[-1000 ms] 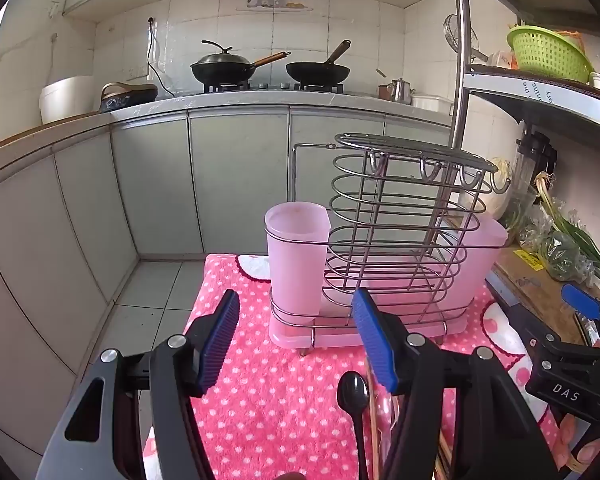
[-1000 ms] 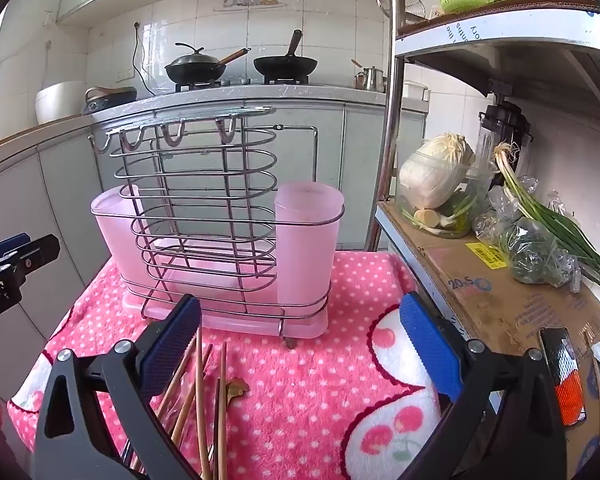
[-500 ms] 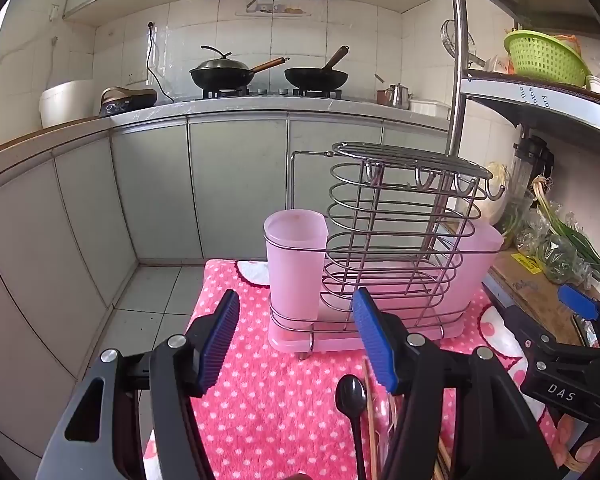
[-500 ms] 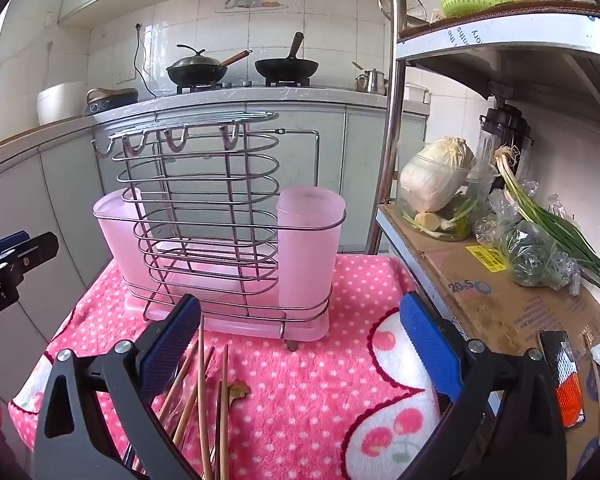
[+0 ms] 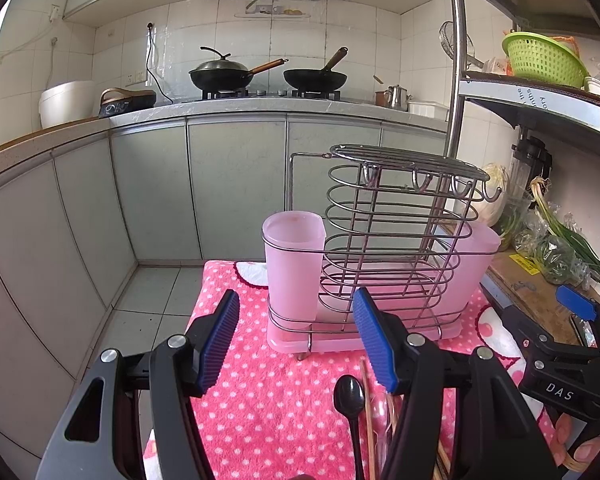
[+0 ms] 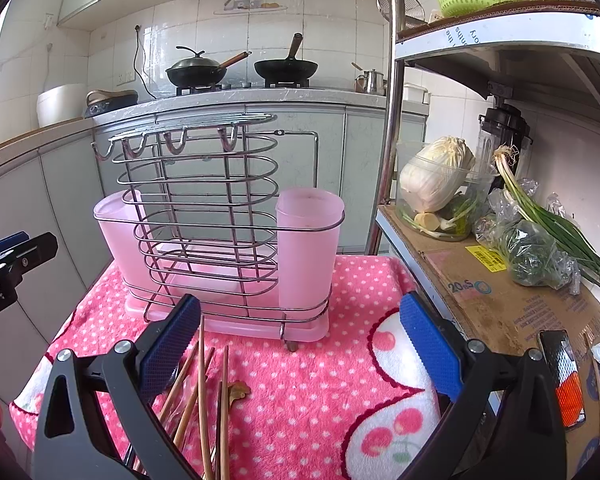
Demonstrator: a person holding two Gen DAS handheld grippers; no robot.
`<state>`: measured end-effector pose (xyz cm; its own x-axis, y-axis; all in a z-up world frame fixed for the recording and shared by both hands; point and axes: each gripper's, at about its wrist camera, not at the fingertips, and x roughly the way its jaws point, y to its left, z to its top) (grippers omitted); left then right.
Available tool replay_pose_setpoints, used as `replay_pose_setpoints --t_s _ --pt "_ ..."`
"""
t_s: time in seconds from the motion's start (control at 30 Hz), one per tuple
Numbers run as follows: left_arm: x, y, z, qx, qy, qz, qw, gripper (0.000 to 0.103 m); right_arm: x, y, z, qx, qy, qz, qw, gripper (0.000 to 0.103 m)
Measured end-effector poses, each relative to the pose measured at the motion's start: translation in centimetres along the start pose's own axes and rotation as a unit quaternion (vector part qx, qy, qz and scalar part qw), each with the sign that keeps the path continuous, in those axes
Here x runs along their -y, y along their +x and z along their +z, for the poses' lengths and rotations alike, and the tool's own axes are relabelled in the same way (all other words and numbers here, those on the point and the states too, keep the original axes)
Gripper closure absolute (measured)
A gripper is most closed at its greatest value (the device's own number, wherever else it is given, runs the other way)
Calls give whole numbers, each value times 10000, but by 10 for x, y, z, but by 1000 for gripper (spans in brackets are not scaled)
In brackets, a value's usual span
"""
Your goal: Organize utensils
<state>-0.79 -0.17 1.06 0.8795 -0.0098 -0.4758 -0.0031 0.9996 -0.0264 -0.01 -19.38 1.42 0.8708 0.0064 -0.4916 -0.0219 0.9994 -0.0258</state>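
Note:
A wire utensil rack (image 5: 384, 240) (image 6: 204, 220) with pink plastic cups (image 5: 292, 264) (image 6: 306, 248) stands on a pink dotted cloth (image 5: 260, 400) (image 6: 320, 380). Loose utensils lie in front of it: a black spoon (image 5: 350, 396), a clear spoon and several wooden chopsticks (image 6: 202, 392). My left gripper (image 5: 294, 340) hovers open above the cloth, left of the black spoon, holding nothing. My right gripper (image 6: 296, 348) is open and empty, with its left finger over the chopsticks. Each gripper shows at the edge of the other's view.
A metal shelf with a cardboard sheet (image 6: 500, 304) holds cabbage, greens and a phone at the right. A steel pole (image 6: 392, 120) rises beside the cloth. Grey cabinets and a stove with pans (image 5: 268, 76) stand behind. Tiled floor lies at the left.
Both grippers have drawn back slightly from the rack, which looks a bit smaller and farther. Both stay open; the utensils have not moved.

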Motion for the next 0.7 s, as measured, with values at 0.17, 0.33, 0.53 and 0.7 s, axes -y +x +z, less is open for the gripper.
replay_pose_setpoints --t_s 0.17,0.33,0.53,0.7 --pt "0 0 0 1 -4 0 10000 44 0 0 0 2 -8 1 10000 3" --pt "0 0 0 3 -12 -1 10000 44 0 0 0 7 3 0 10000 3" --pt "-2 -2 1 41 -74 0 10000 44 0 -1 0 33 6 -3 10000 3" --pt "-4 -3 1 49 -86 -25 9999 44 0 -2 0 48 -1 -7 10000 3"
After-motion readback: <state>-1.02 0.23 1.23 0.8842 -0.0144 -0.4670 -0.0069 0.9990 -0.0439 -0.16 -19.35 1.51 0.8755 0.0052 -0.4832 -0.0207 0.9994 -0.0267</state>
